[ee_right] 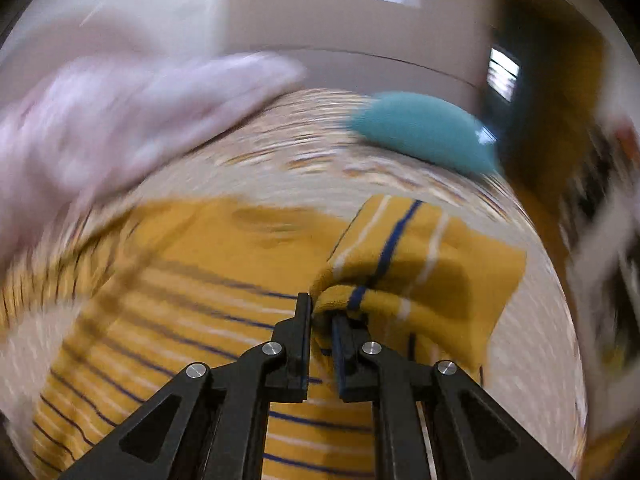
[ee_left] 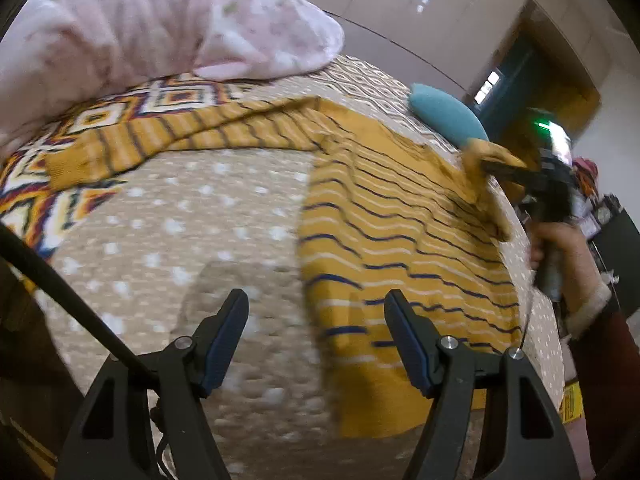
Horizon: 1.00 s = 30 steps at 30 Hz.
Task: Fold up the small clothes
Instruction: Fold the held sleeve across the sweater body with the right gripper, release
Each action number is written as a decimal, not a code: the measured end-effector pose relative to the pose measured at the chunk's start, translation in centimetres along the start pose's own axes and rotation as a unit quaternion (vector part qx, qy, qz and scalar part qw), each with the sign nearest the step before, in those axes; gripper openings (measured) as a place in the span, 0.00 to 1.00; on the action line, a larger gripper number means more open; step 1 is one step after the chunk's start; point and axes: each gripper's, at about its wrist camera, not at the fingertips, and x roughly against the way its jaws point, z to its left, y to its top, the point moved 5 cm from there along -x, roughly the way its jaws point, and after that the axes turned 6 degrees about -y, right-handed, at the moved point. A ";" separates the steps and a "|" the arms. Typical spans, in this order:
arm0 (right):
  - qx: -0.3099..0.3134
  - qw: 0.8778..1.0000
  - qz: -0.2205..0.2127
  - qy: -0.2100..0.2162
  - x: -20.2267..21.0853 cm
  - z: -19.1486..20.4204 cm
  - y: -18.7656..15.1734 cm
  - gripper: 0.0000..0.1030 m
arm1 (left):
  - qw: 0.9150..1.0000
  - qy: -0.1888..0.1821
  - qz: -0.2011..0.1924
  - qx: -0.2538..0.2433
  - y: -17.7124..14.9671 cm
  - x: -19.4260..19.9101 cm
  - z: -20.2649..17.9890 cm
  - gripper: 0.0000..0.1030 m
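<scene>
One sleeve gripped, one claw idle.
Right gripper (ee_right: 320,316) is clamped on the sleeve end of the yellow striped sweater (ee_left: 400,216), lifted, likely to fold it inward. Sweater lies flat on the dotted bedspread (ee_left: 200,216). Left gripper (ee_left: 316,320) hovers wide open, empty, near the hem.

Right wrist view heavily motion-blurred: pink bedding (ee_right: 120,120), teal cushion (ee_right: 420,132) and bedspread pattern (ee_right: 320,160) all smeared, detail unreadable. The yellow striped sweater (ee_right: 200,300) runs off the bottom edge there, and the fold pinched in the right gripper (ee_right: 322,316) hides the fabric beneath. Left wrist view: clutter at far right (ee_left: 600,208) too small to identify.
</scene>
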 end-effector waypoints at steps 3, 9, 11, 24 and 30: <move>0.129 0.992 0.011 -0.009 -3.2 9.6 -0.5 0.10 | 1.000 0.011 -0.010 0.017 0.1 0.9 2.0 0.67; 0.346 0.928 -0.040 -0.134 -5.4 20.1 -3.9 0.32 | 0.999 0.017 -0.018 0.040 -0.1 2.2 4.9 0.67; 0.400 0.899 -0.070 -0.168 -4.6 21.5 -4.9 0.32 | 0.999 0.021 -0.021 0.042 -0.1 2.3 5.4 0.67; 0.235 0.971 -0.026 0.023 3.5 18.4 -5.2 0.58 | 0.991 0.060 -0.048 0.114 -0.7 4.5 10.7 0.68; 0.175 0.966 0.011 0.187 5.9 24.7 -4.0 0.58 | 0.982 0.069 -0.070 0.162 -1.3 6.7 14.4 0.68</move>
